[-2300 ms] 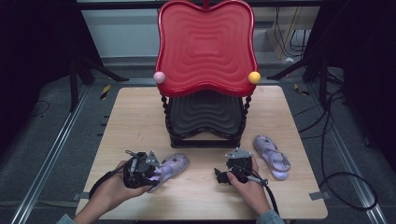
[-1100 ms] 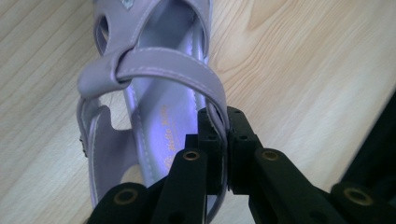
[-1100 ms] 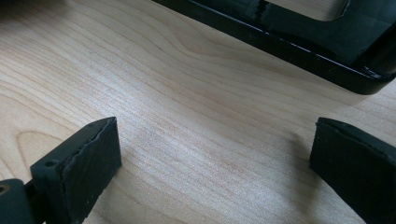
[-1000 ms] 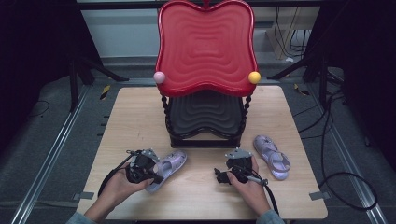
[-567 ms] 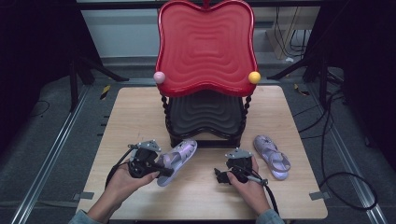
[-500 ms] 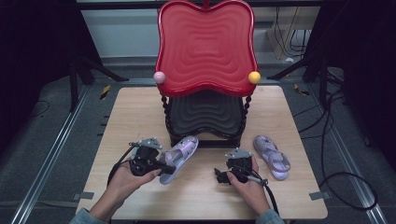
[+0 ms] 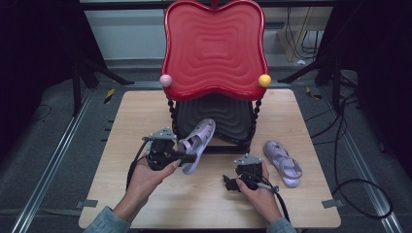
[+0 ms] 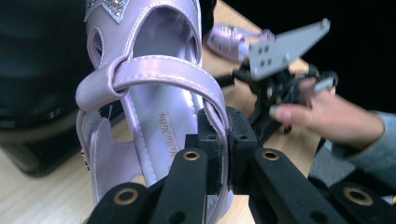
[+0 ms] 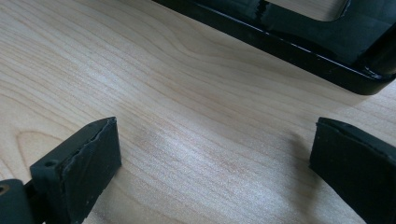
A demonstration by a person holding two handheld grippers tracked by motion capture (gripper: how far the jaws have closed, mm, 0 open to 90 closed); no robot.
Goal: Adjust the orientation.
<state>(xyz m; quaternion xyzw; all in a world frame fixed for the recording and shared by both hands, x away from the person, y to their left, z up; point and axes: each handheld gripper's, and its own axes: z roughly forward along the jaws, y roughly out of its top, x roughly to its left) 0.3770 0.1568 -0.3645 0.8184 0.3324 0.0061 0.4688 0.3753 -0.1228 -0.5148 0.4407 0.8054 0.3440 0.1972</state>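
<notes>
A lilac child's sandal [image 7: 197, 144] hangs above the table in front of the black lower shelf [image 7: 216, 119]. My left gripper [image 7: 187, 158] is shut on its side edge by the heel strap. In the left gripper view the sandal [image 8: 149, 98] stands upright before the jaws, and my left gripper [image 8: 223, 140] pinches the strap's end. The second lilac sandal [image 7: 283, 161] lies flat on the table at the right. My right gripper [image 7: 229, 183] rests low on the table beside it, held by a hand. In the right gripper view my right gripper [image 9: 210, 168] is open over bare wood.
A two-tier rack stands at the back middle of the wooden table [image 7: 116, 126], with a red wavy top shelf [image 7: 214, 46] on black twisted posts. Its black base edge [image 9: 299, 44] lies just ahead of the right gripper. Cables trail on the floor at the right.
My left gripper has lifted the sandal off the table and carried it up and to the right, toward the black shelf. The right gripper and the other sandal have stayed put.
</notes>
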